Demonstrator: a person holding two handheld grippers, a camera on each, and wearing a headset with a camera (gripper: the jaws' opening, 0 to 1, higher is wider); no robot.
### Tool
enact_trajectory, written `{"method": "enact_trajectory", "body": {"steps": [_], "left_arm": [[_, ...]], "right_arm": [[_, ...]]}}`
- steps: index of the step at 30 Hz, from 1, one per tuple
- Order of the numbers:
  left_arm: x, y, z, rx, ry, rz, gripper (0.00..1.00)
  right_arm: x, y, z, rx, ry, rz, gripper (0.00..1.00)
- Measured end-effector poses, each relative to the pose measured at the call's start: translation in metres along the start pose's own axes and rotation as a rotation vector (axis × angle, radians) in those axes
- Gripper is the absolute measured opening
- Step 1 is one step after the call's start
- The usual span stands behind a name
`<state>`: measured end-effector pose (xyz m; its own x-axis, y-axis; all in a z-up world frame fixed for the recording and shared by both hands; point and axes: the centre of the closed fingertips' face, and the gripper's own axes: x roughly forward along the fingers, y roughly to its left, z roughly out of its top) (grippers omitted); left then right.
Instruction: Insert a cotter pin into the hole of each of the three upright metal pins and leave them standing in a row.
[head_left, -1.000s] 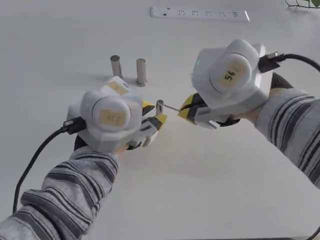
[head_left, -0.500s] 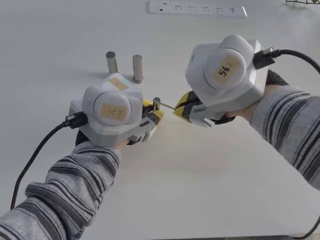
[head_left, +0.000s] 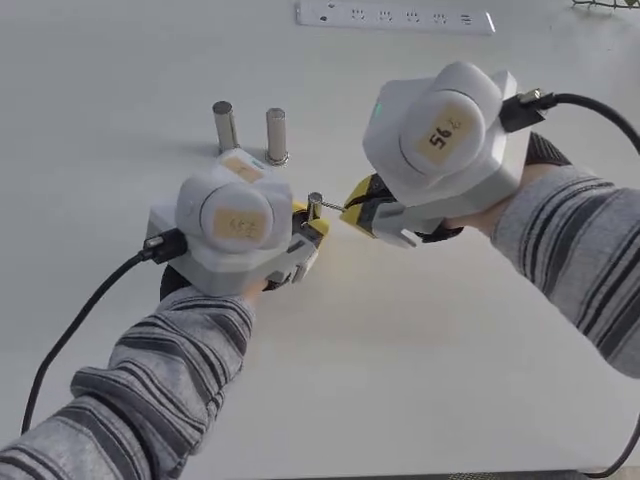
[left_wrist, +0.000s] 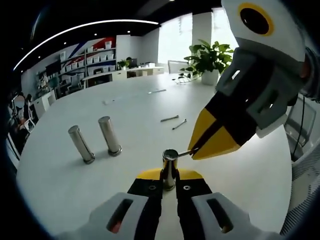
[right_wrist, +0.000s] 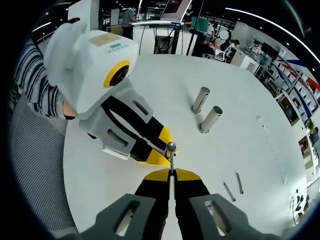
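Lower half of metal pin (left_wrist: 170, 160) out of sight within left hand-held gripper (left_wrist: 169, 177)

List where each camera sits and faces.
Head view: on the headset, facing down at the table; both sleeves show.
Left gripper view: on the left gripper, facing the pin in its jaws.
Right gripper view: on the right gripper, facing that pin past its cotter pin; a sleeve shows.
All share the two free pins.

Power strip (head_left: 395, 18) on white table (head_left: 420, 350); potted plant (left_wrist: 207, 60) beyond, apparently.
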<state>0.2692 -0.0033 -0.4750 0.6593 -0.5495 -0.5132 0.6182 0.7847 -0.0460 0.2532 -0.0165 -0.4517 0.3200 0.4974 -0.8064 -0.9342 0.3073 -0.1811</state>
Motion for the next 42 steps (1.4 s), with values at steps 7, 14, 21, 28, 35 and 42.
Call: {"method": "enact_trajectory", "body": {"steps": [7, 14, 21, 28, 35, 42], "left_arm": [[0.0, 0.0, 0.0, -0.019, -0.011, 0.021, 0.06], [0.001, 0.001, 0.001, -0.044, -0.02, 0.052, 0.06], [0.0, 0.001, 0.001, -0.058, -0.028, 0.072, 0.06], [0.0, 0.001, 0.001, -0.074, -0.031, 0.088, 0.06], [0.0, 0.001, 0.001, -0.076, -0.031, 0.091, 0.06], [0.0, 0.002, 0.001, -0.086, -0.03, 0.094, 0.06]], "right_arm": [[0.002, 0.0, 0.006, -0.008, -0.012, -0.007, 0.0], [0.003, 0.0, 0.01, -0.013, -0.023, -0.011, 0.0], [0.004, 0.0, 0.012, -0.024, -0.04, -0.008, 0.0], [0.002, -0.003, 0.014, 0.01, -0.062, -0.017, 0.04], [-0.005, -0.001, 0.009, 0.075, -0.074, 0.009, 0.04], [-0.004, -0.002, 0.009, 0.093, -0.085, 0.001, 0.0]]}}
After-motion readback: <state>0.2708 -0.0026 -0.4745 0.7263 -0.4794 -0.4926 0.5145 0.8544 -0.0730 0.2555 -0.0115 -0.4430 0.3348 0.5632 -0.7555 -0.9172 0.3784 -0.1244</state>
